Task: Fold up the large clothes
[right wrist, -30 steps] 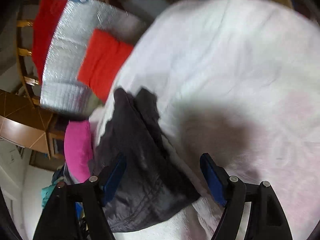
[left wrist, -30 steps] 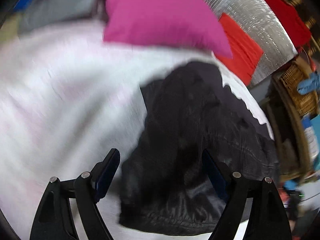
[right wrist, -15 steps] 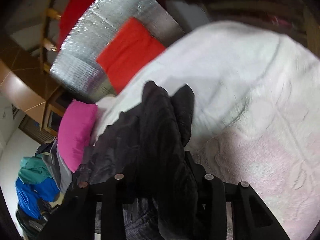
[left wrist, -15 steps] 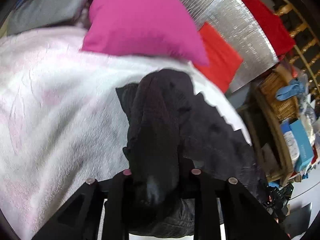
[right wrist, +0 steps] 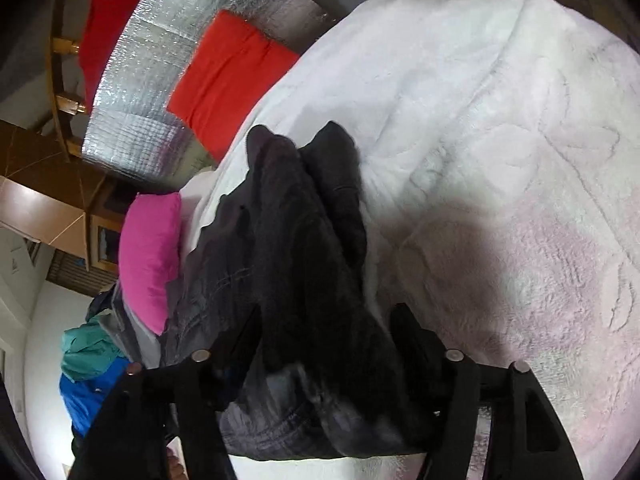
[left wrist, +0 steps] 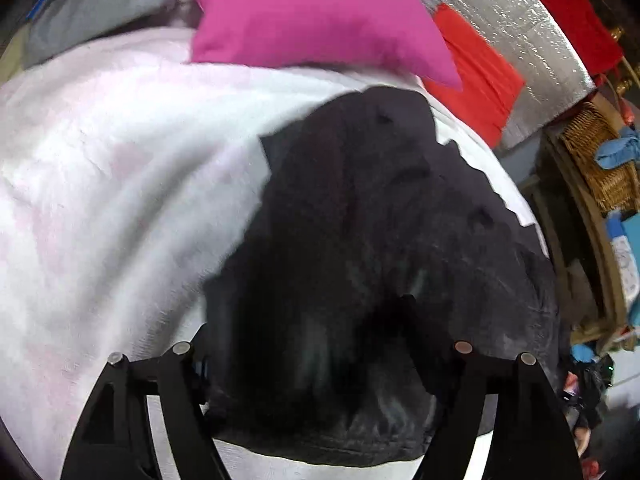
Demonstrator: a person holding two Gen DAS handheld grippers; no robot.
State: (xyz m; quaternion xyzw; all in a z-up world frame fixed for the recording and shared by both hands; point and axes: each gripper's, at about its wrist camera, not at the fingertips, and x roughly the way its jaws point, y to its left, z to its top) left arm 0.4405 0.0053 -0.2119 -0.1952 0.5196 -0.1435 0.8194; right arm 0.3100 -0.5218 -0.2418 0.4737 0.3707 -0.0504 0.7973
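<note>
Left gripper [left wrist: 320, 336]: I see my fingers spread wide, with the black garment [left wrist: 360, 240] bunched between them; I cannot tell if they pinch it.
Right gripper [right wrist: 324, 344]: fingers wide too, dark cloth [right wrist: 296, 280] heaped between them.
Garment: lies crumpled on the white fluffy blanket [left wrist: 100, 200].
Room: bare blanket [right wrist: 500, 160] to my right.
Far edge: pink pillow [left wrist: 312, 12], red cushion [left wrist: 476, 80].
Only right view: blue and teal clothes pile [right wrist: 86, 376].

A lived-in home bedroom: a bed under a fluffy white blanket [right wrist: 500, 128], a pink pillow [left wrist: 316, 16], a wicker basket [left wrist: 600, 160].
</note>
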